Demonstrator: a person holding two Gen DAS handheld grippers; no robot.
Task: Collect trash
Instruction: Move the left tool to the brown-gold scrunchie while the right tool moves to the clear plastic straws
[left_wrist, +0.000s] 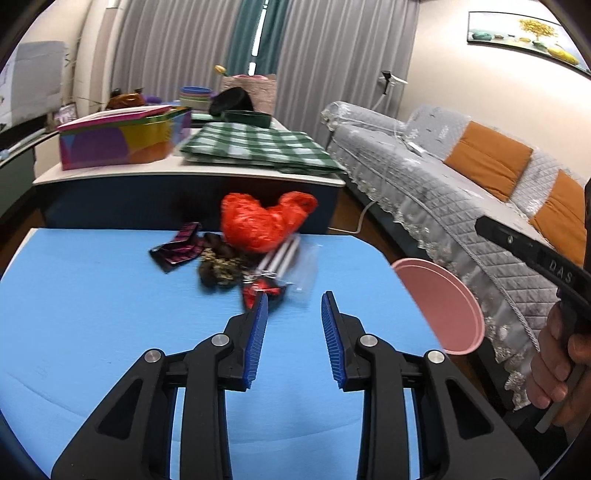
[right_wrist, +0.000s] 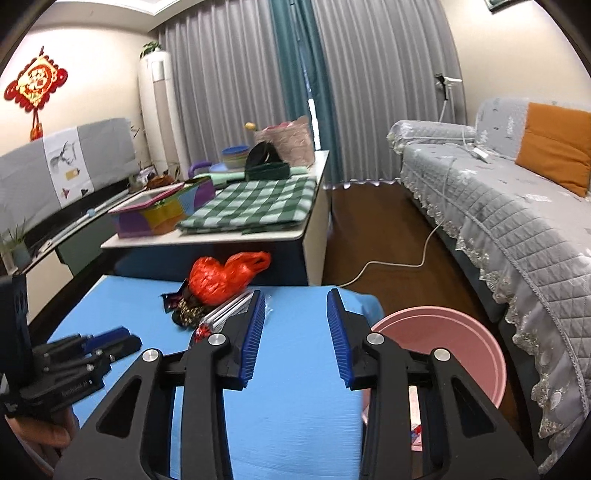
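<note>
Both wrist views show a blue-topped worktop (left_wrist: 92, 295) carrying a small heap of trash near its far edge. The landmark of the heap is a crumpled orange-red plastic bag (left_wrist: 258, 221). Touching its near side lie a dark brown patterned wrapper (left_wrist: 218, 271), a clear plastic sleeve with pale sticks inside (left_wrist: 284, 256) and a small red-and-black packet (left_wrist: 258, 291); a black-and-magenta striped packet (left_wrist: 179, 249) lies just to the left of the bag.

The left gripper (left_wrist: 293, 306) hangs above the worktop on the near side of the bag, jaws parted with nothing between its blue ribbed pads (left_wrist: 256, 339); one fingertip overlaps the red-and-black packet in the view, and contact cannot be told.

The right gripper (right_wrist: 295, 301) likewise stands with jaws apart and empty, to the right of the bag.

A round pink plastic basin (right_wrist: 461, 339) sits off the worktop's right edge, well apart from the bag, with a scrap of wrapper (right_wrist: 415, 434) visible inside. A hand (left_wrist: 554, 365) grasps the right gripper's handle.
</note>
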